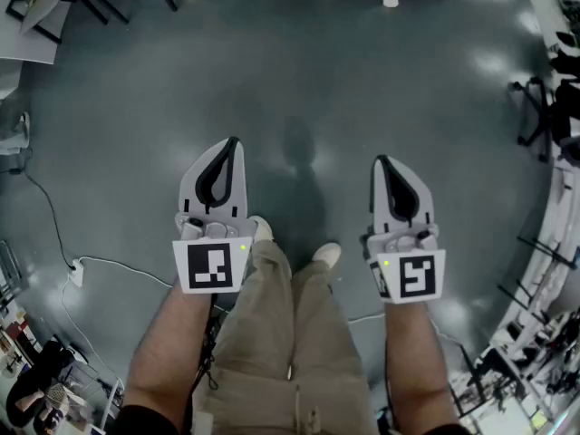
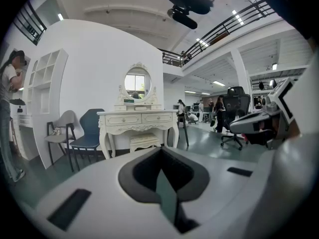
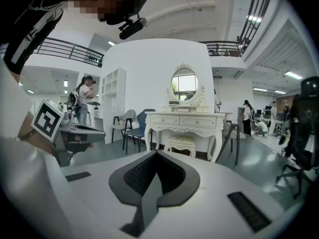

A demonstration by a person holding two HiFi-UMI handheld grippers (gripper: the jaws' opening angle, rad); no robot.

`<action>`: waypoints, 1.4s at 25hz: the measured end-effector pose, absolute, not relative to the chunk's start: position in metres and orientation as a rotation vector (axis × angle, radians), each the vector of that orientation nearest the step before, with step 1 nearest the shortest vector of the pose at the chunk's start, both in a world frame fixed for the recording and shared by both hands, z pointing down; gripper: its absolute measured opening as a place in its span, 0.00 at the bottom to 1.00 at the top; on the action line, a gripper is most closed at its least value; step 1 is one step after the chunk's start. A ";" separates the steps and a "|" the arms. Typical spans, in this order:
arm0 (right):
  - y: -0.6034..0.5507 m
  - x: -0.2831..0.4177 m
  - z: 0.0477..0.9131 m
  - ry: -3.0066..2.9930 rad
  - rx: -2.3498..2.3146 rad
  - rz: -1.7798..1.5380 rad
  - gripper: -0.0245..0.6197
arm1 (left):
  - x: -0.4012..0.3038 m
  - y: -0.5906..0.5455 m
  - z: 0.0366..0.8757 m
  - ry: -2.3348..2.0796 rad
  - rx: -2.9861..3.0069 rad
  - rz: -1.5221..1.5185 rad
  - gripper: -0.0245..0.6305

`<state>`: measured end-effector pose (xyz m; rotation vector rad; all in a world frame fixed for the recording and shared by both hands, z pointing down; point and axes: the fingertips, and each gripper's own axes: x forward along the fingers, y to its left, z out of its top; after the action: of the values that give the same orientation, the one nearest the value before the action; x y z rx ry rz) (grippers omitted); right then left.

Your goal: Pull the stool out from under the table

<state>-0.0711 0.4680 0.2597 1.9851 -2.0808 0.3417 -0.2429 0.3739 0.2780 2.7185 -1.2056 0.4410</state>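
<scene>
"Where's the stool point(image 2: 144, 141)?"

"At the far side of the room, tucked under the white carved bench point(image 2: 141, 118), between its front legs. It has a pale padded seat in the same cream as the bench. Only its front shows below the drawers."

"Anything on that bench?"

"An oval mirror point(image 2: 137, 83) in a carved frame stands on top, against the white wall. Just left of the bench is a blue chair point(image 2: 90, 132), and left of that a pale chair point(image 2: 61, 128). A dark chair point(image 3: 230, 136) stands just right of the bench."

"And the one with the tongs?"

"Standing well apart from the bench on the glossy grey-green floor point(image 1: 299, 71), with both forearms held out in front. The left tongs point(image 1: 232, 145) and the right tongs point(image 1: 381, 162) are side by side, apart from each other, both pointing towards the bench."

"Are they holding anything?"

"No. Each pair is pressed together with its tips meeting, and there's only air around them."

"What else is round about?"

"A black office chair point(image 2: 232, 114) is off to the right, with people farther back behind it. On the far left a person in a white top point(image 2: 7, 108) stands by the white shelves point(image 2: 47, 83). A white cable point(image 1: 109, 263) trails over the floor to the left of the one holding the tongs."
</scene>
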 end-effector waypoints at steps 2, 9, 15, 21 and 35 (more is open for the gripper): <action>0.460 -0.073 0.262 -2.081 1.982 0.320 0.02 | -0.243 0.364 0.277 -1.218 2.720 0.414 0.04; 0.436 -0.082 0.263 -2.076 1.976 0.287 0.03 | -0.253 0.344 0.272 -1.215 2.713 0.390 0.04; 0.419 -0.084 0.265 -2.089 1.960 0.266 0.03 | -0.261 0.331 0.281 -1.228 2.732 0.406 0.04; 0.403 -0.088 0.261 -2.091 1.944 0.220 0.03 | -0.259 0.318 0.282 -1.236 2.769 0.466 0.04; 0.376 -0.070 0.231 -2.102 2.010 0.150 0.03 | -0.244 0.296 0.260 -1.215 2.745 0.407 0.04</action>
<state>-0.0701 0.3764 0.2309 2.0096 -2.1018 0.1504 -0.2438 0.2960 0.2604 2.7451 -1.2153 0.4069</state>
